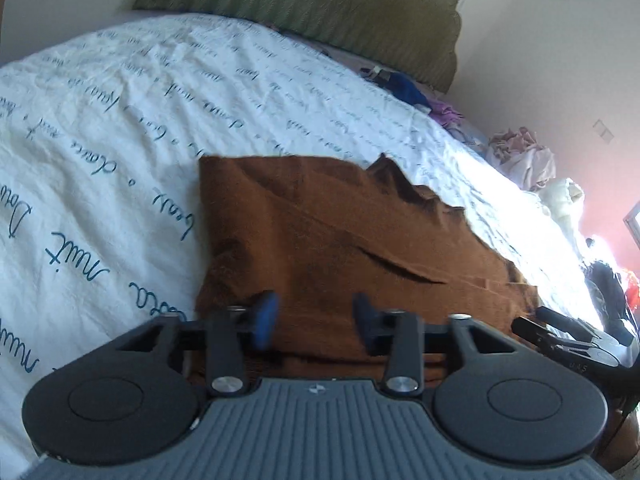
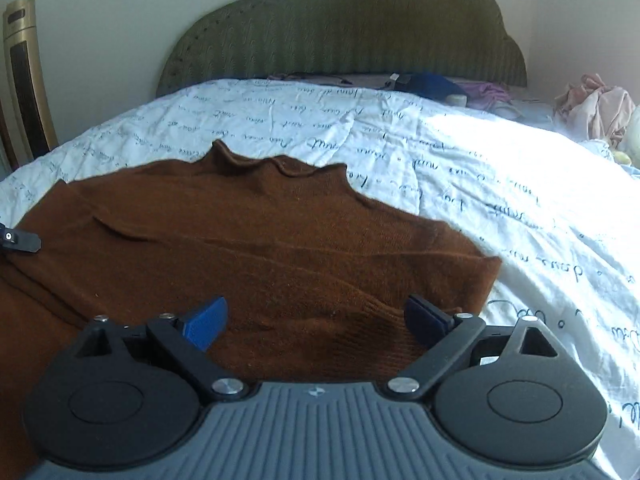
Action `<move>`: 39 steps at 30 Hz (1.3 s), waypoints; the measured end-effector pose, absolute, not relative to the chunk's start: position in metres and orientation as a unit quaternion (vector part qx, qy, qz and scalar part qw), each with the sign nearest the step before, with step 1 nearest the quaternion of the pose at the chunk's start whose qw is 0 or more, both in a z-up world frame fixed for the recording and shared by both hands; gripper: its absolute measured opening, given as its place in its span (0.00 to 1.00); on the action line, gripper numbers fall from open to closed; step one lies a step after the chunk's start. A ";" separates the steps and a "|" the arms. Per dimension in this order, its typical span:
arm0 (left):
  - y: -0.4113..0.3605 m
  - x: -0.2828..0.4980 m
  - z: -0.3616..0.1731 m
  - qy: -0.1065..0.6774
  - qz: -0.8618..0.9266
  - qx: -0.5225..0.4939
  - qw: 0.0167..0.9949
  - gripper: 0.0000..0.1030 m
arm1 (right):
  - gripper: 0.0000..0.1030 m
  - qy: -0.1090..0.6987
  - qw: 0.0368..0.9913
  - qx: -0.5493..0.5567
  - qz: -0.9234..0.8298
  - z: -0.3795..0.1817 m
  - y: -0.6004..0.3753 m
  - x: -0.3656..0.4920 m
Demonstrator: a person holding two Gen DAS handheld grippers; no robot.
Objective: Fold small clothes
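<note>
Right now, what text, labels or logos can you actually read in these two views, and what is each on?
"nuit": handwritten-style blue script on the white bedsheet, seen upside down.
Other script on the sheet: too blurred or distorted to read.
Small emblem on the left gripper body: a logo, no letters legible.
Brown sweater: no text.

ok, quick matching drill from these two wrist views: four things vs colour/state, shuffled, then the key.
Things:
1. sweater
2. bedspread
3. headboard
4. right gripper

Descriptions:
A. olive green, upright against the wall
B. brown, spread flat on the bed
C. open, fingers wide apart above the hem
D. white with dark handwriting print

Pairs: 1-B, 2-D, 3-A, 4-C
</note>
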State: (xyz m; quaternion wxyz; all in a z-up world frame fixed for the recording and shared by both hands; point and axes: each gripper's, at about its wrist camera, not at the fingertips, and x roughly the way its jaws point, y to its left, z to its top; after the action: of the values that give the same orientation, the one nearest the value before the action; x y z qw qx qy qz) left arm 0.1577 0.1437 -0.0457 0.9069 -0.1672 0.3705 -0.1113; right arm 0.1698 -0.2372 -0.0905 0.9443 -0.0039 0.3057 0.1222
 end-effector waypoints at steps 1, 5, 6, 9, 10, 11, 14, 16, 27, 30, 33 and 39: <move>0.135 0.151 -0.040 0.357 -0.111 -0.151 0.915 0.84 | 0.91 0.299 0.946 0.006 0.126 -0.085 -0.237 0.165; 0.105 0.153 -0.047 0.388 -0.097 -0.090 0.912 0.88 | 0.91 0.318 0.937 0.022 0.142 -0.083 -0.229 0.157; 0.100 0.156 -0.057 0.417 -0.083 -0.078 0.902 0.87 | 0.92 0.334 0.934 0.007 0.129 -0.089 -0.224 0.159; 0.090 0.135 -0.058 0.410 -0.076 -0.031 0.908 0.88 | 0.93 0.352 0.930 -0.018 0.103 -0.103 -0.219 0.154; 0.088 0.125 -0.056 0.406 -0.085 -0.027 0.909 0.89 | 0.93 0.354 0.930 -0.009 0.094 -0.100 -0.221 0.145; 0.089 0.113 -0.054 0.407 -0.092 -0.034 0.908 0.89 | 0.94 0.353 0.931 -0.007 0.094 -0.097 -0.220 0.135; 0.086 0.073 -0.057 0.417 -0.122 -0.034 0.900 0.92 | 0.94 0.313 0.943 0.001 0.114 -0.086 -0.215 0.092; 0.086 0.050 -0.068 0.432 -0.128 -0.030 0.892 0.92 | 0.96 0.334 0.932 0.010 0.140 -0.092 -0.210 0.072; 0.101 -0.071 -0.080 0.403 -0.109 0.034 0.908 1.00 | 0.98 0.356 0.926 -0.026 0.120 -0.117 -0.208 -0.045; 0.109 -0.094 -0.082 0.404 -0.104 0.030 0.908 1.00 | 0.98 0.350 0.929 -0.014 0.117 -0.121 -0.215 -0.074; 0.107 -0.112 -0.075 0.404 -0.112 0.047 0.907 1.00 | 0.98 0.351 0.928 -0.020 0.120 -0.120 -0.218 -0.104; 0.093 -0.120 -0.058 0.387 -0.111 0.015 0.915 1.00 | 0.98 0.347 0.930 -0.037 0.114 -0.104 -0.218 -0.135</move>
State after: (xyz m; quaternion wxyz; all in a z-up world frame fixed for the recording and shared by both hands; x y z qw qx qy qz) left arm -0.1202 0.0926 -0.0580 0.9152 0.0149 0.3873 -0.1107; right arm -0.1346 -0.2178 -0.1037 0.9301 -0.0373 0.3470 0.1143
